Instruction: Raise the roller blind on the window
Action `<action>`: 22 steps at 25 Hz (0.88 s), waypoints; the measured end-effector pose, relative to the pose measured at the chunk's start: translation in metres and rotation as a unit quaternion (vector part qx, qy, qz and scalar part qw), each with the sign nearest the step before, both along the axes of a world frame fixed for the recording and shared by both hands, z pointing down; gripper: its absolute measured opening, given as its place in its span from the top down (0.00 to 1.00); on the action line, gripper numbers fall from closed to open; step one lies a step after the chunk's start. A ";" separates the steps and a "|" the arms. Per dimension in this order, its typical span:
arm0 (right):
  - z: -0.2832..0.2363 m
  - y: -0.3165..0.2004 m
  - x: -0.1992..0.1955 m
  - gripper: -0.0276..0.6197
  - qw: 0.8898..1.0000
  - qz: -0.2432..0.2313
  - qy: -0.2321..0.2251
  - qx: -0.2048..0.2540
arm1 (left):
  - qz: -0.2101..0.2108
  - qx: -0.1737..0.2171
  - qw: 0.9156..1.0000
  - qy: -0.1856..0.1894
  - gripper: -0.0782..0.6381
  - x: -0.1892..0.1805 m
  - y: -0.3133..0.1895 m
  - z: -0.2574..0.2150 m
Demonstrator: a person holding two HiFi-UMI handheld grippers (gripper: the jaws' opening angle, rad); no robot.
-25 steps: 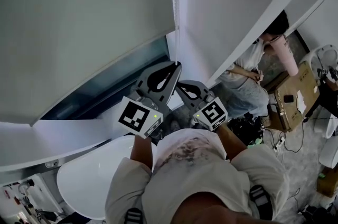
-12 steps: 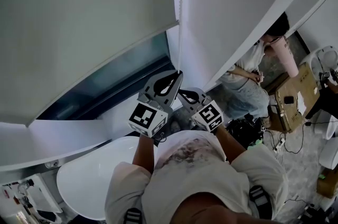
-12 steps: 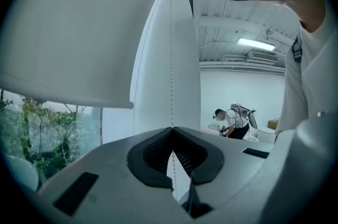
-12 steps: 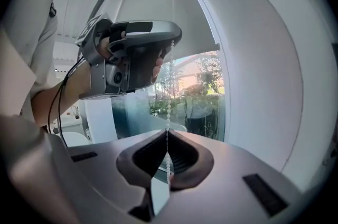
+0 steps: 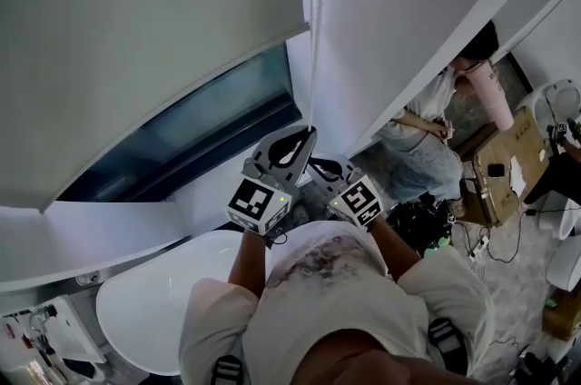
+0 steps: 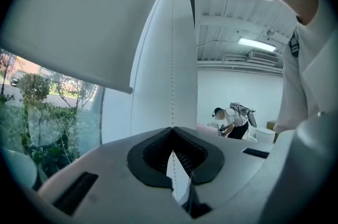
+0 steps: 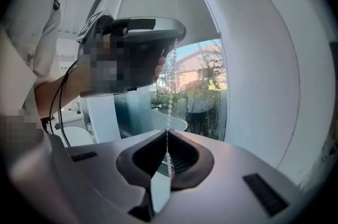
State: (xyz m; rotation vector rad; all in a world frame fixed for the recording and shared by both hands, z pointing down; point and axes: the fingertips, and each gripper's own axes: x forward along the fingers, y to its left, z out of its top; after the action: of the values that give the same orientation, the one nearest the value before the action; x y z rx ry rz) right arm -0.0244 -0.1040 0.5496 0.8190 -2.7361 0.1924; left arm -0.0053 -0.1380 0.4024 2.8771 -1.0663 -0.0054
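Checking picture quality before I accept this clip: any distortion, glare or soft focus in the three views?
Head view: dim and greyish but sharp, with the wide angle bending the roller blind edge. Left gripper view: fisheye circle with black corners, greenery outside hazy, bead chain faint against white. Right gripper view: same fisheye, daylit window bright, bead chain crisp.

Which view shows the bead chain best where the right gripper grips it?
The right gripper view: the bead chain runs bead by bead into the shut right gripper. The left gripper view shows it only faintly, white on white. The head view shows just a thin line beside the roller blind.
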 end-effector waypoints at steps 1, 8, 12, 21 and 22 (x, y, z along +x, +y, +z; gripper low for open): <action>-0.001 0.002 -0.001 0.86 1.000 -0.005 0.001 0.003 | 0.000 0.001 1.000 0.000 0.88 0.000 0.000 0.000; -0.053 0.021 0.015 0.69 0.999 -0.017 -0.031 0.013 | -0.009 0.006 1.000 0.000 0.88 -0.007 -0.001 -0.002; -0.127 0.015 0.032 0.68 0.995 -0.004 -0.073 0.071 | -0.011 0.005 1.000 -0.001 0.88 -0.008 -0.004 -0.001; -0.243 -0.008 0.019 0.68 0.986 -0.024 -0.087 0.141 | -0.004 0.011 1.000 0.000 0.88 -0.001 0.002 -0.003; -0.252 -0.009 0.017 0.68 0.985 -0.030 -0.091 0.145 | -0.003 0.012 1.000 -0.001 0.88 0.000 0.004 -0.004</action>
State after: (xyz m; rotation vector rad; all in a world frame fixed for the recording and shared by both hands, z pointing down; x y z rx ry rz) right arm -0.0075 -0.1135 0.2972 0.8259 -3.0017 -0.1550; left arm -0.0051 -0.1341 0.3985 2.8946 -1.0837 -0.0163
